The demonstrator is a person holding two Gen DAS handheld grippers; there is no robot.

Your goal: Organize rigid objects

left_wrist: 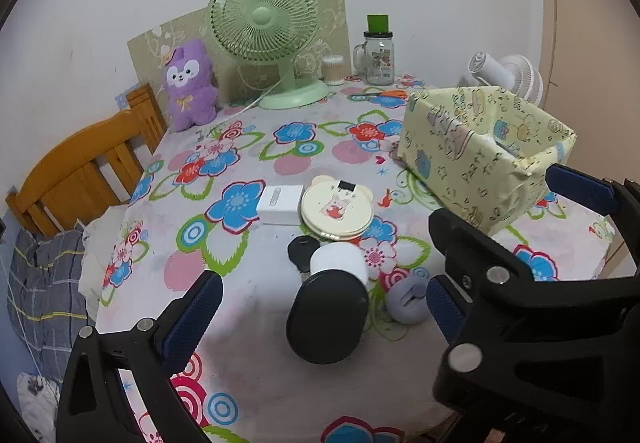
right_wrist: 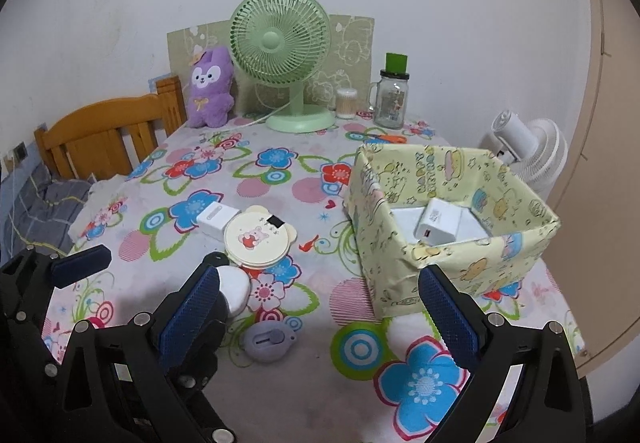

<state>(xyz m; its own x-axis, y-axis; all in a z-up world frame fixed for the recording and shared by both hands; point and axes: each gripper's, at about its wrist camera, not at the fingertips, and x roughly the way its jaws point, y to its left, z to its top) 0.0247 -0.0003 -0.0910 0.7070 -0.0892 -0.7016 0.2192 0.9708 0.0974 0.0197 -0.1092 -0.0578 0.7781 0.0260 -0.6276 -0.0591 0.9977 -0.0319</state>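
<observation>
My left gripper [left_wrist: 318, 313] is open just above the floral tablecloth [left_wrist: 248, 355], its fingers on either side of a white jar with a black lid [left_wrist: 330, 313] that lies on its side. A black key fob [left_wrist: 303, 251] lies behind the jar, and a small lavender round gadget [left_wrist: 405, 301] sits by the right pad. My right gripper [right_wrist: 320, 317] is also open and holds nothing; the lavender gadget [right_wrist: 267, 343] lies below its left pad. Farther back are a round cream bear-eared mirror [right_wrist: 256, 239] and a white cube [right_wrist: 216, 221]. The yellow patterned box [right_wrist: 384, 243] holds a white charger [right_wrist: 436, 223].
At the back stand a green desk fan [right_wrist: 282, 43], a purple plush toy [right_wrist: 210, 87], a cotton-swab tub [right_wrist: 346, 103] and a glass mug-jar with a green top [right_wrist: 392, 99]. A white fan [right_wrist: 532, 147] stands right of the box. A wooden chair [right_wrist: 108, 135] is on the left.
</observation>
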